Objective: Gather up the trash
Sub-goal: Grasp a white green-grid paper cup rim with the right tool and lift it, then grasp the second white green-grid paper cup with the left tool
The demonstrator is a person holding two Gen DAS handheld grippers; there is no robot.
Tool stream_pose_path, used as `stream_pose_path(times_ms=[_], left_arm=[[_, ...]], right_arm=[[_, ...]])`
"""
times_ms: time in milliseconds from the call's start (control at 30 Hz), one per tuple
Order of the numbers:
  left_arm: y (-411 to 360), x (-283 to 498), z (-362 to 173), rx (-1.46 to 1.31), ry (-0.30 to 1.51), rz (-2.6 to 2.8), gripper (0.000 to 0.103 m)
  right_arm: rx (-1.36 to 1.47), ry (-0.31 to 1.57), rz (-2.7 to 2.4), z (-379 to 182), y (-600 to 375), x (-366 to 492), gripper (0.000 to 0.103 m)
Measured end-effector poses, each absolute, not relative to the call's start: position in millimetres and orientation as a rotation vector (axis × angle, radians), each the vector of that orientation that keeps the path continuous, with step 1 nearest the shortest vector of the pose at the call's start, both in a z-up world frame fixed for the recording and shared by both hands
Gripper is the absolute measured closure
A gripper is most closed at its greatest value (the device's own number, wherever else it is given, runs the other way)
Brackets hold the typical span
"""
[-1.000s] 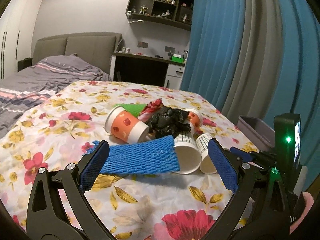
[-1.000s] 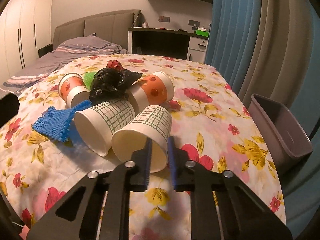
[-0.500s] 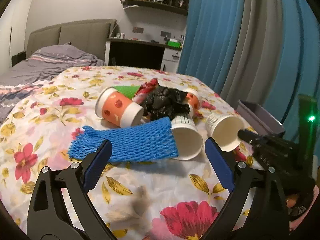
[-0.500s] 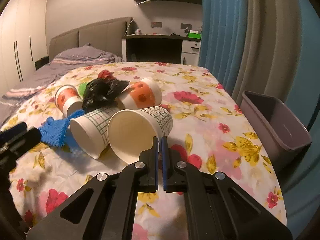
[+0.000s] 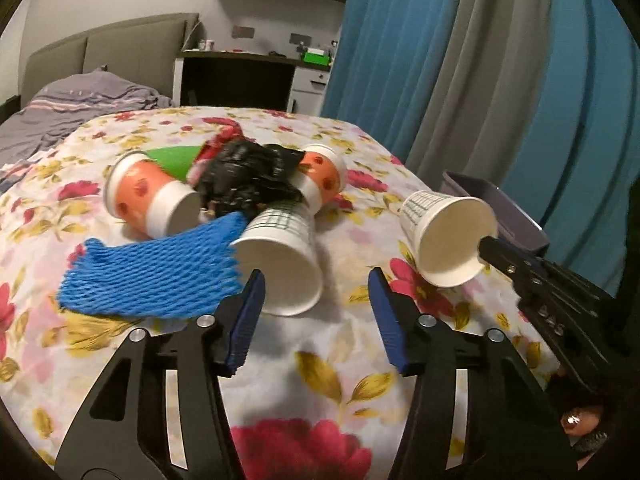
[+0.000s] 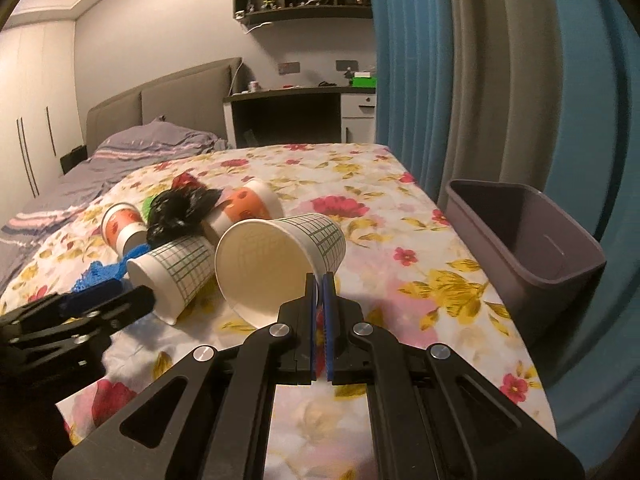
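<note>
Since the earlier frame, the grid-printed cup [image 6: 280, 258] has come up off the floral bedspread [image 6: 400, 248] and now hangs tilted in the air, its mouth toward the camera, while the left gripper [image 5: 316, 300] has narrowed and advanced on the pile.

Largest first: the bedspread carries all remaining trash. A grey bin [image 6: 560, 256] stands just beside its right edge, open and apparently empty. A blue foam net [image 5: 152, 272] lies flat at the pile's left front. A second grid cup [image 5: 280, 264] lies on its side touching the net. A crumpled black bag [image 5: 248, 176] sits between two orange cups [image 5: 148, 200].

The right gripper [image 6: 319, 292] is clamped on the lifted cup's rim. The left gripper's jaws are closing, nothing pressed between them; the second grid cup lies just ahead.
</note>
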State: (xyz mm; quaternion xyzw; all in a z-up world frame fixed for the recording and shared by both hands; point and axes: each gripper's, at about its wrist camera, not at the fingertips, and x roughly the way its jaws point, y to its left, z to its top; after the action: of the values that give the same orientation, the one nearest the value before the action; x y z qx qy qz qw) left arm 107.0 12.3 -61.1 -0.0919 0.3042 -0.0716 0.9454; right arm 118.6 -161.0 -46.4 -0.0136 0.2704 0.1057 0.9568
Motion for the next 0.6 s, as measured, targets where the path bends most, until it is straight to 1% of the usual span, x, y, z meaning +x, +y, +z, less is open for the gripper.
stream_pose_path(times_ms=[33,200,267,300,367,433,600], left_arm=[[9,112,-62,-0.187,0.629,-0.143,0.057],[-2,132,-70,-0.171,0.673,-0.119,0.066],[-8,140,-74,-0.153,0.704,-0.104,0.075],[-7,143,-76,-0.163,0.719,-0.107,0.083],[-6,145,-79,-0.176,0.740,-0.103,0.089],[-7,145,-80,-0.169,0.743,-0.100,0.100],[-12,139,-74,-0.148,0.712,-0.101,0.101]], right_arm=[[-0.023,0.545,0.212,-46,-165,118,0.099],[-0.004,0.536,0.204,-45,-179,116,0.099],[0.003,0.535,0.201,-45,-185,117,0.099],[0.006,0.534,0.199,-45,-188,117,0.099],[0.011,0.534,0.196,-46,-192,117,0.099],[0.020,0.535,0.194,-46,-196,116,0.099],[0.032,0.528,0.192,-44,-203,115,0.099]])
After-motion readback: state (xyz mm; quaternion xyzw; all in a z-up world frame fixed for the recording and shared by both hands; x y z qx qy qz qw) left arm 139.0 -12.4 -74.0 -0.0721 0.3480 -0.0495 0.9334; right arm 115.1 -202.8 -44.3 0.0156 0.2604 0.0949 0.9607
